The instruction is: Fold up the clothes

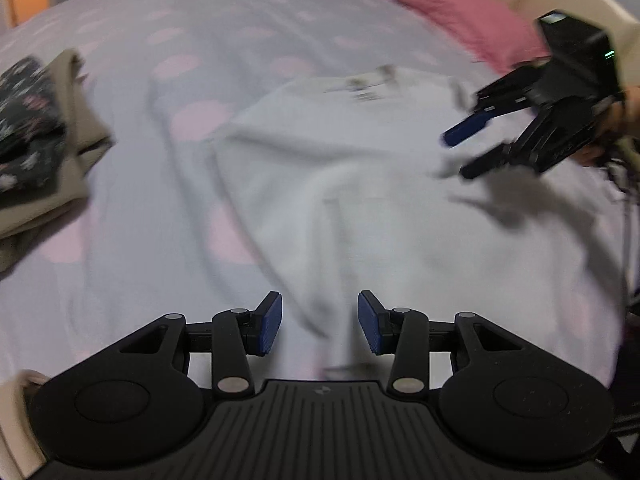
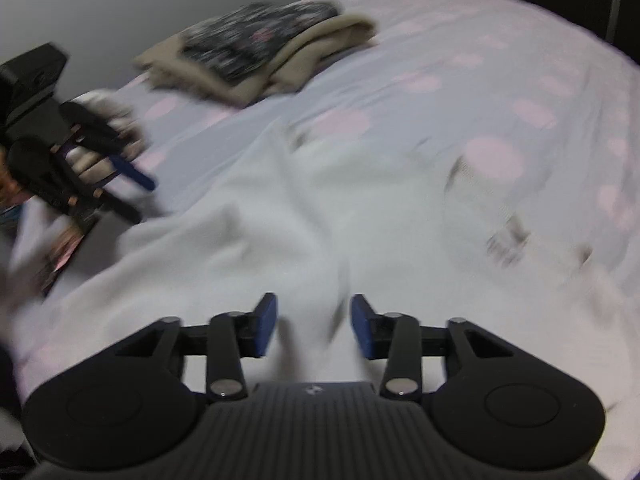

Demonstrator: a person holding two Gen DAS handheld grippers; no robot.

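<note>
left gripper (image 1: 320, 322): agape, empty | right gripper (image 2: 313, 326): agape, empty | white garment (image 1: 360, 184): on bed

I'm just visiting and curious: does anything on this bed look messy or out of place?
Only the white garment in the middle of the dotted bedsheet: it lies rumpled with deep creases, not flat. The folded pile of beige and dark floral clothes sits neatly at the side. Nothing looks spilled or damaged.

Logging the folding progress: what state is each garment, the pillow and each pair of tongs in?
White garment: spread out, rumpled, unfolded.
Beige garment: folded.
Dark floral garment: folded, on the beige one.
Pink pillow: lying flat.
Left tongs: open, empty.
Right tongs: open, empty.
</note>
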